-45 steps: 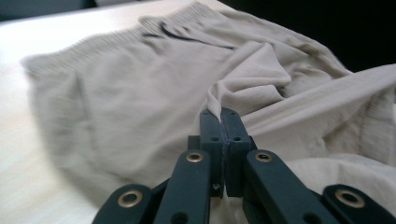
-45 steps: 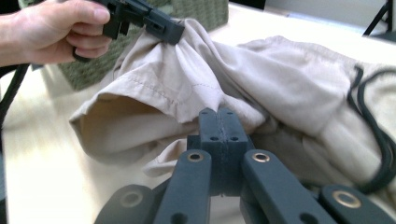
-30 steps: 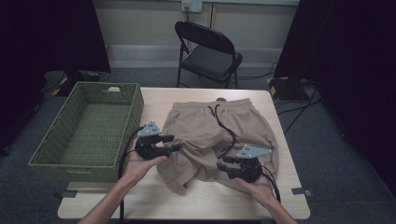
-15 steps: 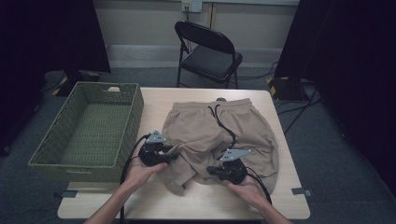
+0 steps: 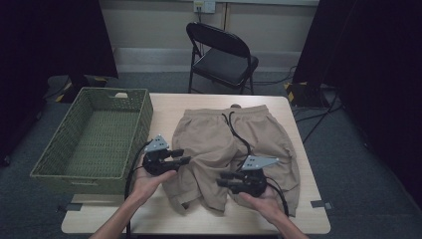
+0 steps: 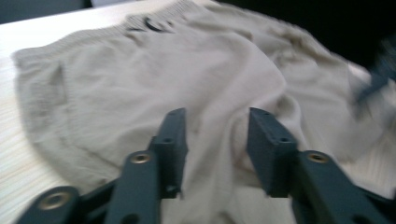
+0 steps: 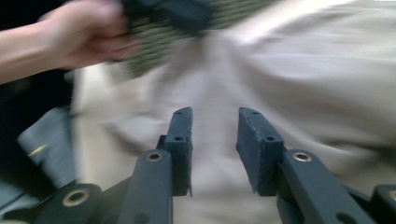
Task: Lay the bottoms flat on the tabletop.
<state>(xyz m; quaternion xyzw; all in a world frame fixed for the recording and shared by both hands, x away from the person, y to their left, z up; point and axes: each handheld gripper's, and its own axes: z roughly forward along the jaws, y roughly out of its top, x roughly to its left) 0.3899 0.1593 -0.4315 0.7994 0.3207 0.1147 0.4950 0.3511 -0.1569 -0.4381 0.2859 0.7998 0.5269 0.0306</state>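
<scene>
On the worktop (image 5: 298, 209), beside a green basket (image 5: 94, 144), lie the beige shorts (image 5: 219, 134), half folded; the cloth looks soft and light, so it will sag and is best pinched at a hem or fold. Left tongs (image 5: 185, 160) and right tongs (image 5: 223, 180) are both released; the right have just been opening, with nothing clamped between them.
</scene>
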